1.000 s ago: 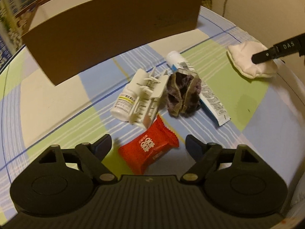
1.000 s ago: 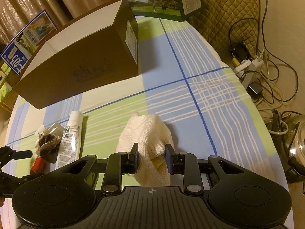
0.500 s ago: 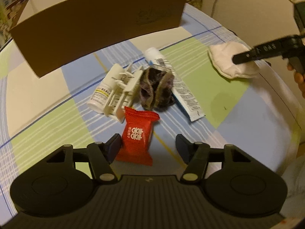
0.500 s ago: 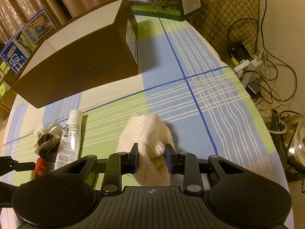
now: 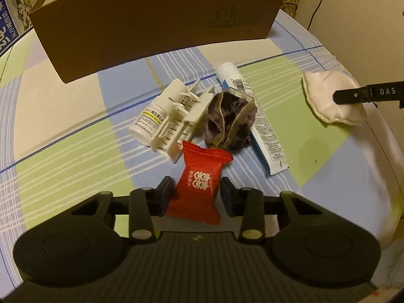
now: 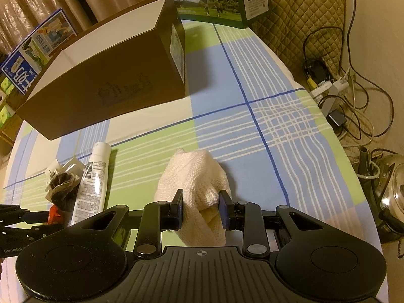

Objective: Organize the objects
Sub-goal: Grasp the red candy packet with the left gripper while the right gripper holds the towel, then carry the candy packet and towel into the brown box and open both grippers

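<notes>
- Box (image 5: 156, 22): far side of the checked cloth (image 5: 63, 151).
- Left gripper (image 5: 197, 194): fingers straddle the red packet (image 5: 199, 184), a sliver of gap either side.
- Right gripper (image 6: 202, 208): clamped on the white rag (image 6: 199, 184) at right.
- Tube (image 5: 252, 116), scrunchie (image 5: 229, 121), clip (image 5: 181, 118), bottle (image 5: 149, 123): clustered just beyond the packet.

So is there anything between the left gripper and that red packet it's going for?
Nothing visible. The red packet already lies between the open fingers of the left gripper. The white clip and dark scrunchie sit beyond it, farther away.
</notes>
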Tool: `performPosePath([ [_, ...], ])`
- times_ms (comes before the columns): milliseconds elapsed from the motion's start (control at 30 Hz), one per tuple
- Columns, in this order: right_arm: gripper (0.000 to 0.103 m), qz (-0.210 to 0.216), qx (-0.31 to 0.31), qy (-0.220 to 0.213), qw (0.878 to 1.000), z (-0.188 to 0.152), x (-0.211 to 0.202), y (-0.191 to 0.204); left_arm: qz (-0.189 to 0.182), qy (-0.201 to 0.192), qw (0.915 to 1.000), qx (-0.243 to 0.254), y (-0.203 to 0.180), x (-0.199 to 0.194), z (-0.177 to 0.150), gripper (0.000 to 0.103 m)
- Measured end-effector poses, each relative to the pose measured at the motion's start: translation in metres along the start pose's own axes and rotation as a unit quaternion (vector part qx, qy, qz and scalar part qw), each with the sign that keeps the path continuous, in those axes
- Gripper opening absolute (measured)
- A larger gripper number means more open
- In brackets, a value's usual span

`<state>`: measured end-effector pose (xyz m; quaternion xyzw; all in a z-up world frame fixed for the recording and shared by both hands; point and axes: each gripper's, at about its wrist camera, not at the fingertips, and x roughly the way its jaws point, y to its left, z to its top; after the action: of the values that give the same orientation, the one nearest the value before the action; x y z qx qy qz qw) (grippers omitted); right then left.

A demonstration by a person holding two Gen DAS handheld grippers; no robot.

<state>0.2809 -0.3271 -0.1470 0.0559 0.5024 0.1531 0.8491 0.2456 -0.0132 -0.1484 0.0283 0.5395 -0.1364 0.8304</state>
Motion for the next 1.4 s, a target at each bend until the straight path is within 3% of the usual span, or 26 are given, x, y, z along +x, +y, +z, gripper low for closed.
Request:
performPosePath([
  [533,0.025,0.008,-0.02,0.005,1.0,-0.007,-0.006,0.01,0.002,-0.006,0.9998,-0.021,-0.005,-0.015,-0.003,0.026],
  [900,0.025,0.061,-0.027,-0.023,0.998,0.01,-0.033,0.03,-0.002,-0.066,0.9961,-0.058,0.004,-0.064,0.0,0.026],
  [1100,0.025,0.096,-0.05,-0.043,0.993,0.031,-0.041,0.053,0.005,-0.106,0.9915,-0.074,0.016,-0.089,0.019,0.026],
  [1400,0.025,0.13,-0.088,-0.088,0.984,0.087,-0.046,0.083,0.033,-0.149,0.9858,-0.071,0.038,-0.103,0.075,0.026],
])
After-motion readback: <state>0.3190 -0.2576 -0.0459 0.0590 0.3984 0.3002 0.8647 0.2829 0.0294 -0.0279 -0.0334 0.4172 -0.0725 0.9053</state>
